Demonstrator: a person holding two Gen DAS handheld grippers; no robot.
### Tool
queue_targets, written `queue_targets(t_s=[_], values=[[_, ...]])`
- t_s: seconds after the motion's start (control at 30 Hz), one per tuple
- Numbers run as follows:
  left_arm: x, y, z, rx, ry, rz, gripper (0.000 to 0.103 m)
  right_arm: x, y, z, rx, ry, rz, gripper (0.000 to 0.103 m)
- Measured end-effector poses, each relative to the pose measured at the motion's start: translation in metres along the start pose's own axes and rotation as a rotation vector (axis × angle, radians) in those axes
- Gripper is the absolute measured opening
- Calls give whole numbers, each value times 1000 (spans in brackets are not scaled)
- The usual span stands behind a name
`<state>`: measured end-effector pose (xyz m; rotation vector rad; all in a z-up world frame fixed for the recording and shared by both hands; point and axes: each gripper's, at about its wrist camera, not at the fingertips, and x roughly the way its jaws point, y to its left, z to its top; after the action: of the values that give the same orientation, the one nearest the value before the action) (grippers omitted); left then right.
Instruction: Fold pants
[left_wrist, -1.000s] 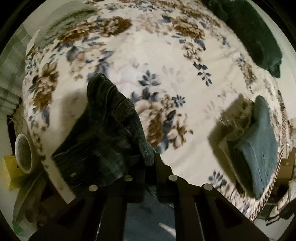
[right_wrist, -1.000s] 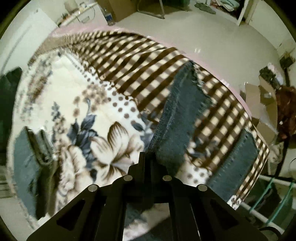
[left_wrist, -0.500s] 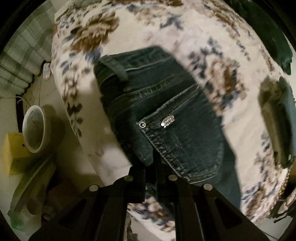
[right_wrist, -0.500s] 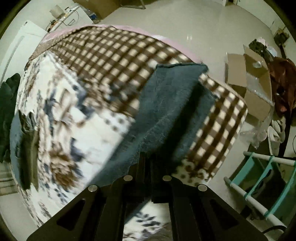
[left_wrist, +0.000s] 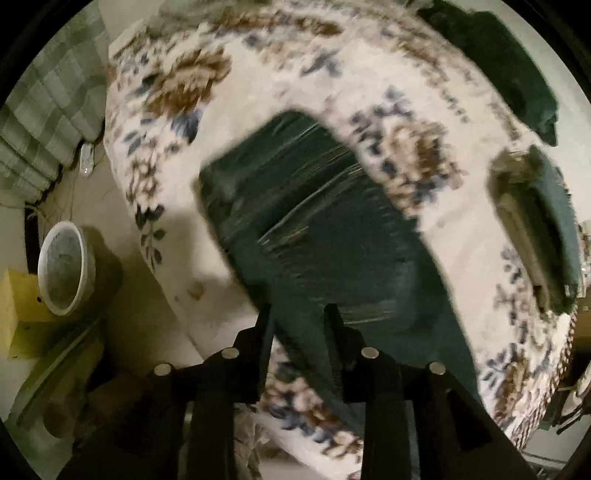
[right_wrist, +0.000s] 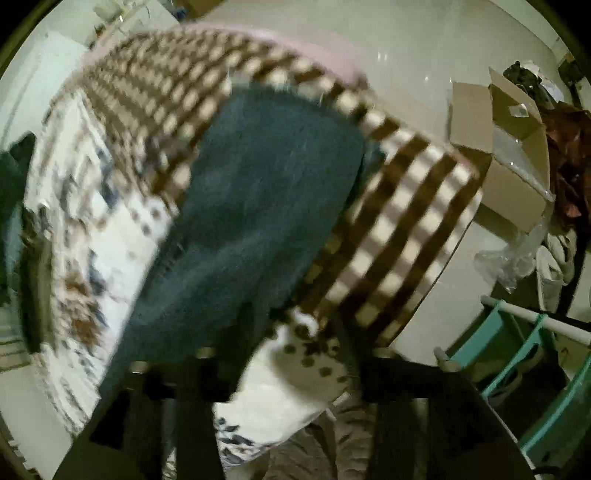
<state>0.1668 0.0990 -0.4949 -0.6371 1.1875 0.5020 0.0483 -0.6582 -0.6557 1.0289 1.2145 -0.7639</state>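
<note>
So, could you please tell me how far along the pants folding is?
Done: the jeans lie spread on the floral blanket. In hand: nothing; the left tongs and right tongs have just been opening, releasing the denim. Left: every fold; the leg lies flat.

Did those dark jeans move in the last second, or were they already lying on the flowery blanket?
Yes. A second ago the jeans hung bunched from the left claw; now they lie spread flat on the floral blanket, and the claw's jaws have just been opening.

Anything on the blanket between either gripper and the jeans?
Nothing visible. The jeans lie flat on the floral blanket right under the left gripper; its jaws have just been opening. The right gripper is likewise unobstructed.
</note>
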Motion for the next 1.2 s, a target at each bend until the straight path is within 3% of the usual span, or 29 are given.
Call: queue_targets(t_s=[0.03,0.1,0.13,0.3,0.4,0.5,0.57,0.63,0.7,0.9,0.97,1.07,1.1,1.13,1.2], values=[[-5,-8,-3,15,-11,-19,42,-8,-3,9,6,-24,11,57],[-12,-36,-12,74,-24,-60,75,-14,-4,27,7,-57,17,63],[-13,-58,-22,126,-22,-90,79,-16,-4,42,1,-81,16,64],[-3,-153,-76,379,16,-162,81,1,29,103,-123,-112,-22,70],[9,-203,-112,489,59,-208,81,25,53,134,-246,-58,-57,70],[14,-238,-147,584,93,-239,81,48,69,139,-351,11,-118,68],[17,-256,-170,645,103,-252,81,54,77,136,-444,14,-169,32],[20,-267,-188,690,119,-259,81,44,78,132,-480,-48,-188,7],[23,-272,-201,722,136,-258,81,28,72,129,-442,-101,-149,2],[33,-276,-217,759,164,-237,81,-11,43,134,-307,-231,-74,0],[38,-276,-218,756,172,-225,81,-3,39,131,-296,-208,-77,0],[41,-274,-217,760,169,-210,81,24,29,133,-277,-100,-112,4],[41,-273,-215,761,164,-208,81,30,23,137,-256,-67,-130,15],[40,-271,-214,761,158,-209,81,29,15,136,-224,-62,-108,38],[39,-267,-211,761,148,-205,81,19,-2,130,-145,-83,-48,57]])
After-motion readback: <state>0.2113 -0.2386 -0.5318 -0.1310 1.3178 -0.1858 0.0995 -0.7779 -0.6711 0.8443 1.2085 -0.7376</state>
